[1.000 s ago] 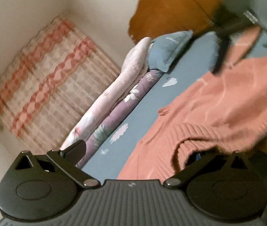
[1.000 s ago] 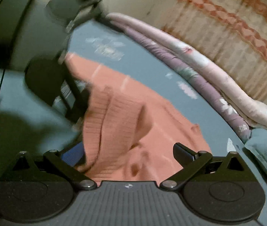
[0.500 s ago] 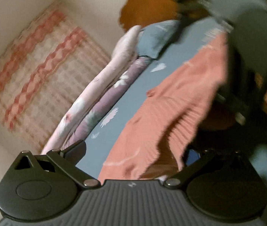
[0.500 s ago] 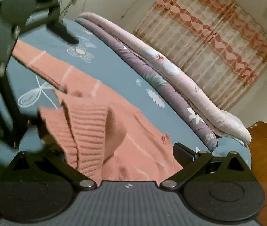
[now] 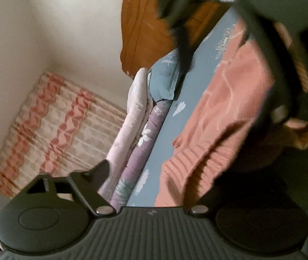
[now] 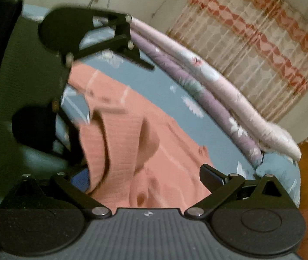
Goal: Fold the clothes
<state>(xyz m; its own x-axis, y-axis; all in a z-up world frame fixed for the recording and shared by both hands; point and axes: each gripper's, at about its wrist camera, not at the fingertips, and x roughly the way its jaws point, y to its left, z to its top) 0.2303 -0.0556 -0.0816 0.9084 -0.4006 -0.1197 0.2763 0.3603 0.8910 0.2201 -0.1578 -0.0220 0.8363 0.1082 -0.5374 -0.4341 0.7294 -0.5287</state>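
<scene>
Salmon-pink sweater (image 6: 121, 130), floral blue sheet (image 6: 164, 86)

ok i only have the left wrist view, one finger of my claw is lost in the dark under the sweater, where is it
observer: in the right wrist view that finger sits just beyond the sweater's raised ribbed hem. The left claw has just been closing, with the hem between its fingers but not pinched.
operator: and the other finger
observer: it hangs over the blue sheet, touching nothing.
operator: right claw got anything
observer: no, the right claw is open, and the fold lies between its fingers.
</scene>
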